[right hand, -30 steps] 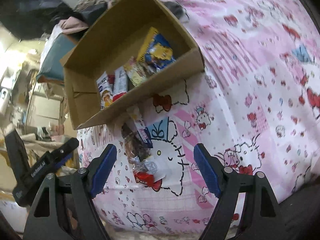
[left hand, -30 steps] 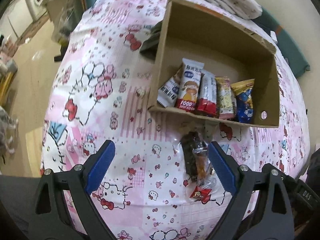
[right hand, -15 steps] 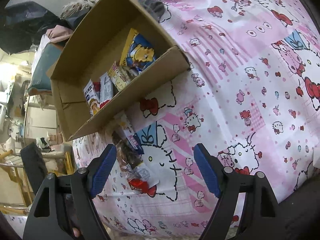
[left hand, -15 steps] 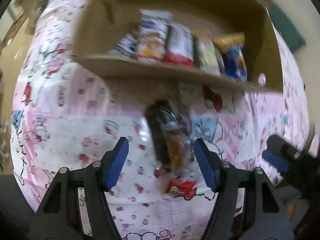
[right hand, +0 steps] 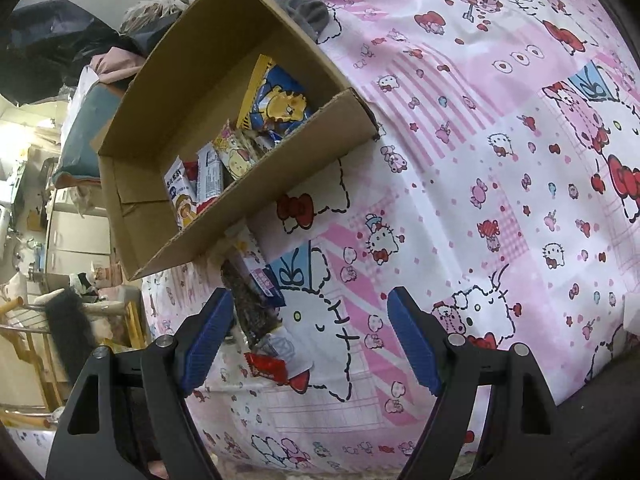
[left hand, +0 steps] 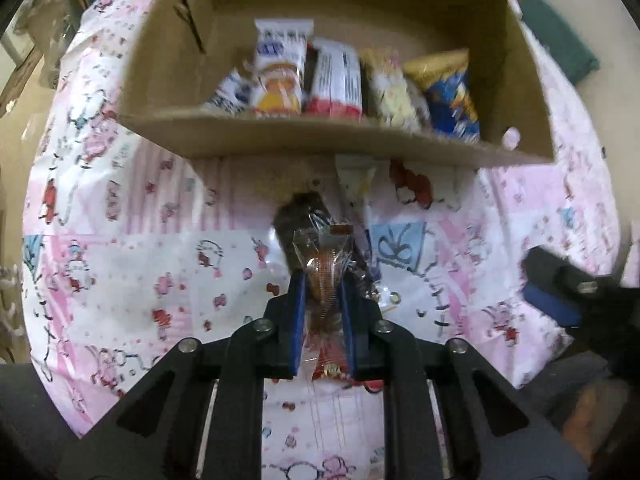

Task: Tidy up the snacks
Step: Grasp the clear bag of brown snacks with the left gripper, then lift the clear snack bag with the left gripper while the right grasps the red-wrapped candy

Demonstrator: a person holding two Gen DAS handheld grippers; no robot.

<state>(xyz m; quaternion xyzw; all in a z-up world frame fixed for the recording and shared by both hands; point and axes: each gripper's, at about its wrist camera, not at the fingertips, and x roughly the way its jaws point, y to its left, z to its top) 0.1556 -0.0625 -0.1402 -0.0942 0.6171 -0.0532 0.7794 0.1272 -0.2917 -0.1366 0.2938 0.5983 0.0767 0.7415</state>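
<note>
Two grippers in play over a pink cartoon-print sheet (right hand: 500, 128), and the left gripper (left hand: 322, 292) has its blue pads clamped tight on a clear-wrapped snack (left hand: 325, 276), orange-brown inside the crinkled film, its red end poking out behind the pads. Just beside that one, a dark snack bar (right hand: 250, 304) lies on the sheet, with a white-and-purple packet (right hand: 256, 264) alongside it, its top end tucked against the front wall of the cardboard box (left hand: 320, 136). Inside the box, five snacks stand in a row along that near wall: a white packet with blue print at the left, a taller white one with a cartoon child, a red-and-white bar, a pale yellow packet, and a blue-and-yellow bag (right hand: 276, 100) at the right end. Over on the other side, the right gripper (right hand: 310, 340) hangs with its jaws spread wide and nothing between the pads but printed sheet, the little pile of loose snacks sitting just off its left finger. A grey bundle of cloth (right hand: 310, 14) lies beyond the far corner of the box.
</note>
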